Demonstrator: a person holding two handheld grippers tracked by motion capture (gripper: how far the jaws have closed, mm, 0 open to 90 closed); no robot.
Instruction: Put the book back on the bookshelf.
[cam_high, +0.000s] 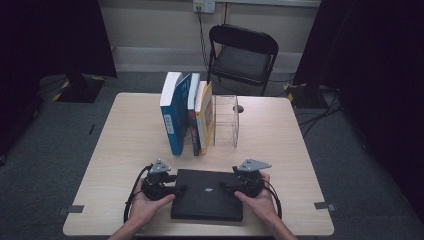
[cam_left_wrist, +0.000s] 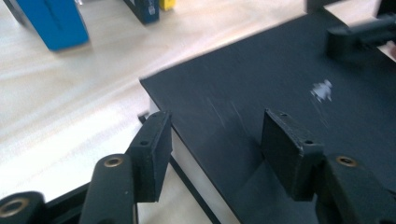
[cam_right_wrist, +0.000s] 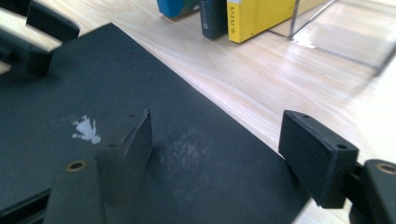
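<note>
- Left gripper (cam_high: 176, 189): held in the left hand (cam_high: 145, 202) at the left edge of the black book (cam_high: 207, 195); jaws apart, one pad over the cover, the other beside the book's edge over the tabletop; pads not pressing on the book in the left gripper view (cam_left_wrist: 212, 144).
- Right gripper (cam_high: 226, 186): held in the right hand (cam_high: 260, 202) at the right edge of the same book; jaws set wide, one pad on or just above the cover, the other out past the book's far edge, clear of it, in the right gripper view (cam_right_wrist: 217, 154).
- Black book: flat, closed, near the front edge of the table (cam_high: 125, 135), about midway between its left and right edges; small pale emblem in the middle of the cover (cam_left_wrist: 322, 90).
- Blue book (cam_high: 172, 117), dark book (cam_high: 192, 117), yellow book (cam_high: 204, 117): upright, side by side, behind the black book, toward the middle of the table.
- Clear box (cam_high: 226, 120): just right of the yellow book, toward the back edge.
- Folding chair (cam_high: 242, 57): black, on the floor beyond the back edge.
</note>
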